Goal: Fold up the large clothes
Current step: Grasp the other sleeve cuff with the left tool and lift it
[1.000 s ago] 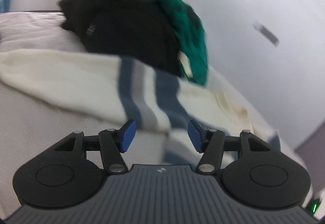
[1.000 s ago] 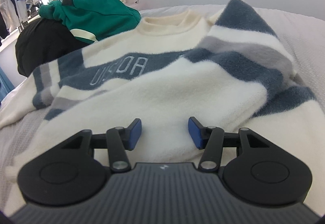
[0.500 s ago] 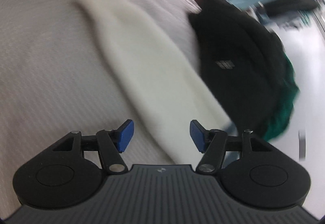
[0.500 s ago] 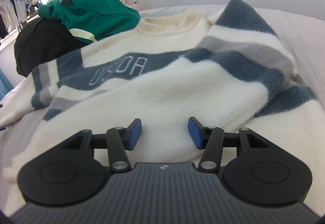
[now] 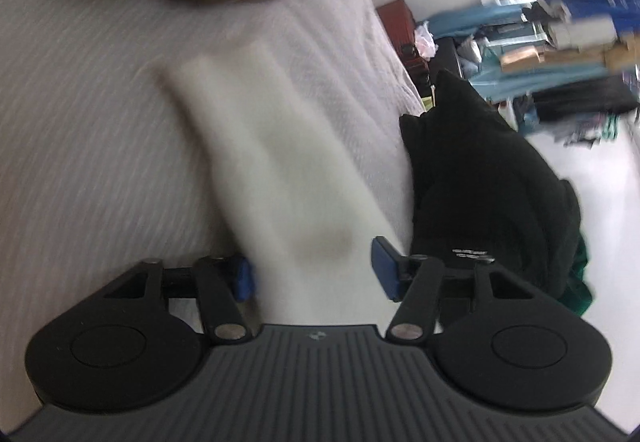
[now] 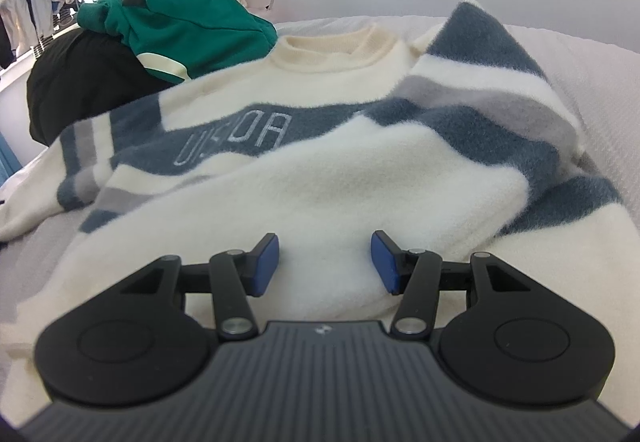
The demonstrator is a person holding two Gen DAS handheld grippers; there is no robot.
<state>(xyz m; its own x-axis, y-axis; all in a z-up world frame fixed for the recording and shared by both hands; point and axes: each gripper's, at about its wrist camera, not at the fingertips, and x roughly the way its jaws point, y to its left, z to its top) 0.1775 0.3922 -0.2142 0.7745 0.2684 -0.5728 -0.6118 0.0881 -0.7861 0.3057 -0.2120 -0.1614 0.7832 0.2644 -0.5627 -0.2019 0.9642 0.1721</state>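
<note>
Now that our left gripper (image 5: 312, 268) has swung from the striped body onto the cream sleeve (image 5: 280, 169), its jaws are closing around the sleeve. Our right gripper (image 6: 324, 262) stays half spread, gripping nothing, over the sweater (image 6: 360, 177); we judge the sleeve fold next.

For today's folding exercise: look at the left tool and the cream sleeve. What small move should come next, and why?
Probably finish closing the left tool on the cream sleeve. Its jaws are closing with the sleeve lying between them, one pad already against the cloth, the other apparently still apart. This sleeve lies stretched out on the bed, so it likely needs gripping before folding over the sweater.
</note>
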